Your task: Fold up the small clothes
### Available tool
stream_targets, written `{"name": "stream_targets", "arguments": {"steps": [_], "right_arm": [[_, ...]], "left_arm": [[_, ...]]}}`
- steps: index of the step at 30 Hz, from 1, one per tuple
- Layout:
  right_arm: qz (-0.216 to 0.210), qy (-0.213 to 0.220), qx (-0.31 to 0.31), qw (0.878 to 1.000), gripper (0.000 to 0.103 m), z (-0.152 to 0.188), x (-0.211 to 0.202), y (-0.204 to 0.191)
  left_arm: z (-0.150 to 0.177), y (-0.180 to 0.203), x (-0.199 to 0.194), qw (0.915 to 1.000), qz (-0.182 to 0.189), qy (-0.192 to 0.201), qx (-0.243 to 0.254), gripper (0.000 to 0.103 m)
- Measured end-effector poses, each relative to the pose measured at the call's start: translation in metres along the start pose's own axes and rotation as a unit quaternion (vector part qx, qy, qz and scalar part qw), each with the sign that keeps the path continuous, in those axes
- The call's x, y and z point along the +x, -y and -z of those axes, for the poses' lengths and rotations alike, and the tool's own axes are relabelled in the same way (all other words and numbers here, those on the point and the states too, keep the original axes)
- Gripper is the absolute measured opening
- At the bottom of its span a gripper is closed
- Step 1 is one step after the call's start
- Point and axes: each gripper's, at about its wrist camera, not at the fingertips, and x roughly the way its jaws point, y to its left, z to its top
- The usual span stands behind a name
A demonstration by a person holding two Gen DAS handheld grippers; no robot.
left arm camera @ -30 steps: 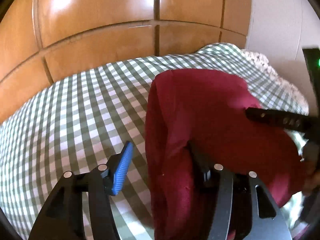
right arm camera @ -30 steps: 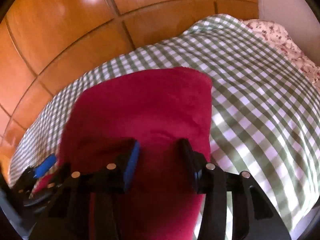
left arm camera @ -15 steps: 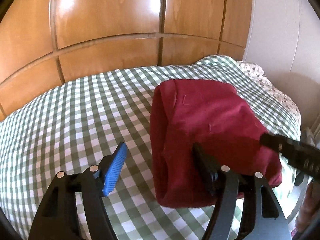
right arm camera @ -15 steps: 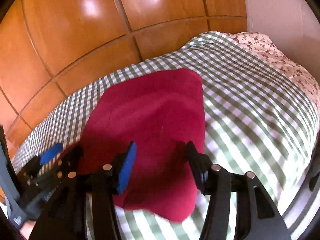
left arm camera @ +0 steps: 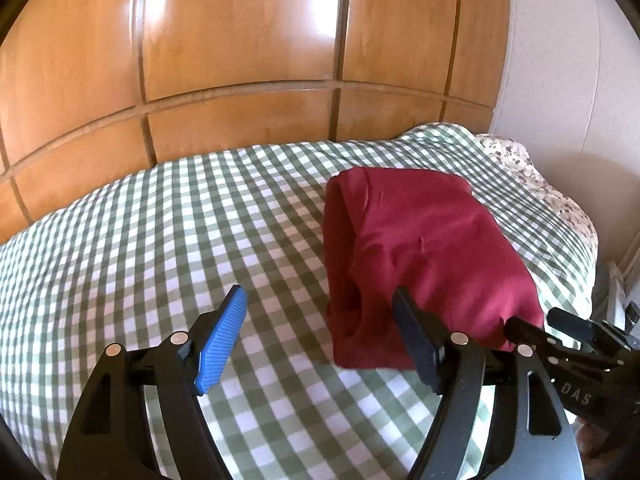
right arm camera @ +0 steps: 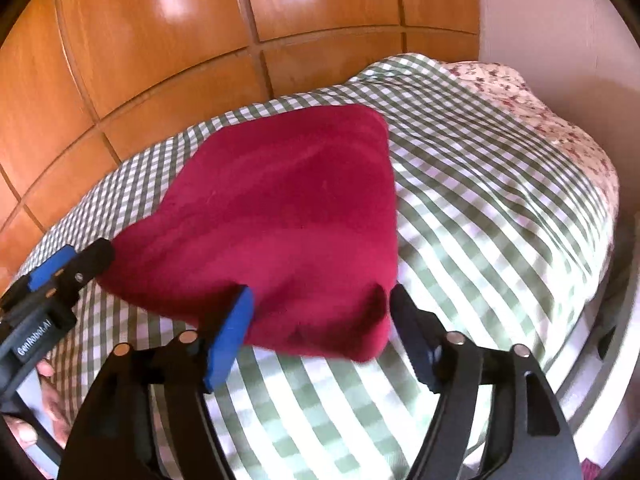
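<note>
Now: one red garment (left arm camera: 424, 252), folded, lies on the green-checked bedspread (left arm camera: 160, 248).
Two grippers: left gripper (left arm camera: 320, 334) and right gripper (right arm camera: 320, 332) both gape, jaws just widened, holding nothing; cloth's near edge sits just beyond each.

My right finger (left arm camera: 416, 340) hides part of the near edge of the red garment (left arm camera: 424, 248) in the left wrist view. In the right wrist view the near hem of the garment (right arm camera: 304, 248) is motion-blurred; layers there cannot be counted. The checked bedspread (right arm camera: 480, 216) also smears on the right. My hand (right arm camera: 48, 396) is cut off at the lower left edge. Both bodies of my jaws run off the bottom.
</note>
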Motion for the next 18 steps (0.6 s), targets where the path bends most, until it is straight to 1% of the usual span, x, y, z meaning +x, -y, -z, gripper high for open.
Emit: {"name": "stream_targets", "arguments": {"steps": [2,3,5,7,9,11,14,15,16,18], "right_arm": [[0.014,0.007,0.004,1.000,0.087,0.006,-0.007,0.000],[0.022,0.011,0.007,1.000,0.089,0.009,-0.011,0.000],[0.039,0.020,0.013,0.999,0.097,0.012,-0.018,-0.001],[0.050,0.026,0.022,0.998,0.101,0.012,-0.024,-0.002],[0.058,0.030,0.023,0.998,0.101,0.012,-0.028,-0.005],[0.069,0.043,0.022,0.996,0.101,0.012,-0.033,-0.009],[0.082,0.068,0.006,0.994,0.101,0.017,-0.041,-0.019],[0.089,0.072,-0.001,0.993,0.101,0.018,-0.042,-0.022],[0.095,0.073,-0.009,0.993,0.101,0.020,-0.043,-0.026],[0.105,0.077,-0.021,0.991,0.101,0.024,-0.044,-0.031]], "left_arm": [[0.006,-0.003,-0.006,1.0000,-0.003,0.001,-0.001,0.080],[0.009,-0.005,-0.009,1.0000,-0.005,0.002,-0.002,0.080],[0.016,-0.008,-0.014,1.0000,-0.009,0.001,-0.002,0.081],[0.025,-0.013,-0.020,0.9998,-0.018,-0.002,-0.010,0.086],[0.033,-0.019,-0.024,0.9994,-0.027,-0.005,-0.019,0.086],[0.038,-0.023,-0.027,0.9991,-0.034,-0.008,-0.025,0.086],[0.045,-0.029,-0.034,0.9983,-0.046,-0.009,-0.034,0.086],[0.046,-0.030,-0.037,0.9981,-0.051,-0.005,-0.034,0.087],[0.047,-0.031,-0.040,0.9978,-0.056,-0.002,-0.034,0.092],[0.048,-0.032,-0.044,0.9973,-0.064,0.003,-0.036,0.092]]}}
